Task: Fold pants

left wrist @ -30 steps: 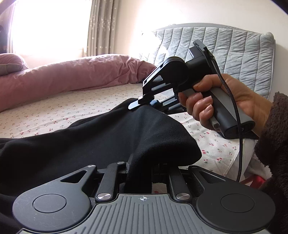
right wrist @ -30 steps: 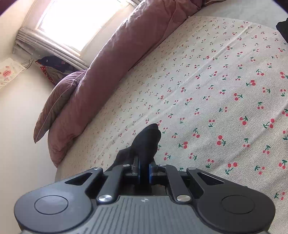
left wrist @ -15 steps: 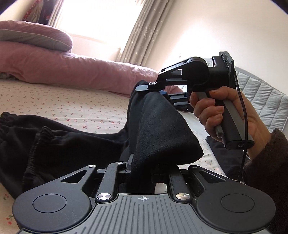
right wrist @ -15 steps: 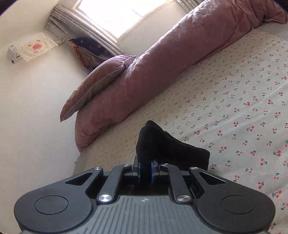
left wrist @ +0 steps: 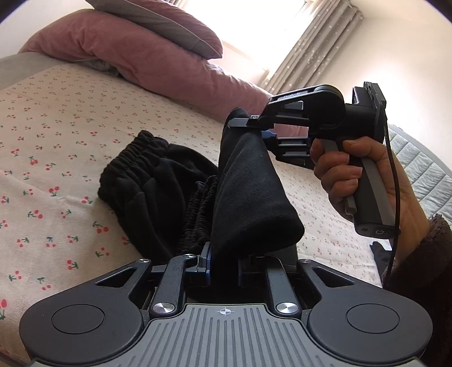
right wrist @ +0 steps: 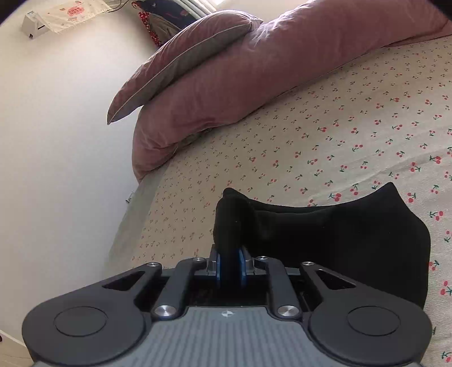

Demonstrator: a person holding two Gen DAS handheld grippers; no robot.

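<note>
Left wrist view: the black pants [left wrist: 248, 192] are soft, matte fleece with a gathered elastic waistband [left wrist: 132, 158] — part lies crumpled on the cherry-print bedsheet [left wrist: 56, 127], part is lifted off it in a smooth, rounded fold. The left gripper [left wrist: 223, 268] has its 2 fingers drawn narrow, pinching the lower end of that raised fold between blue-edged pads. Across the frame the right gripper [left wrist: 254, 124], a hard black plastic pistol-grip tool held in the person's right hand [left wrist: 364, 180], clamps the upper corner of the same fold. A plump pink duvet [left wrist: 169, 65] and a pink-and-grey pillow [left wrist: 169, 25] lie along the far edge of the bed; a grey quilted cover [left wrist: 418, 161] shows at right.

Right wrist view: the right gripper [right wrist: 230, 265] has its fingers nearly together, a bunched nub of black fabric squeezed between the blue pads [right wrist: 217, 268]. The pants [right wrist: 339, 240] spread away to the right as a broad, dark panel over the sheet [right wrist: 339, 127] — whether it touches the sheet I cannot tell. The duvet [right wrist: 254, 84] and pillow [right wrist: 183, 56] sit against a plain pale wall [right wrist: 56, 141].
</note>
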